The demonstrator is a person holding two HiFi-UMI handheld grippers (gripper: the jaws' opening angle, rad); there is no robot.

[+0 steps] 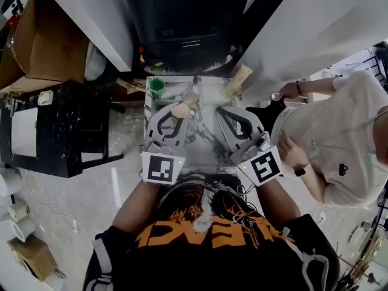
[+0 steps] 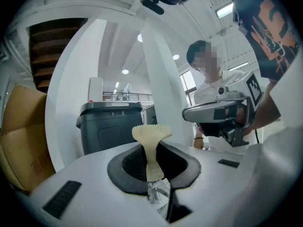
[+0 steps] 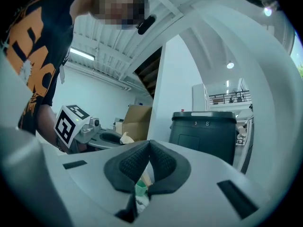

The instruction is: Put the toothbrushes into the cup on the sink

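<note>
In the head view both grippers hover over the small marble sink top (image 1: 209,139). The green cup (image 1: 157,85) stands at its far left corner. My left gripper (image 1: 176,111) is shut on a beige wrapped toothbrush (image 1: 180,109). In the left gripper view the toothbrush (image 2: 150,145) stands up between the pads, its flared serrated end on top. My right gripper (image 1: 222,110) is shut with nothing in it. In the right gripper view its pads (image 3: 161,161) meet at the tips, and the green cup (image 3: 140,189) shows below them. Another beige packet (image 1: 239,77) lies at the far right corner.
A black bin (image 1: 185,17) stands behind the sink between white pillars. A cardboard box (image 1: 45,38) and a black cabinet (image 1: 57,129) are to the left. A second person (image 1: 336,135) stands close on the right. A chrome tap (image 2: 156,193) shows under the left jaws.
</note>
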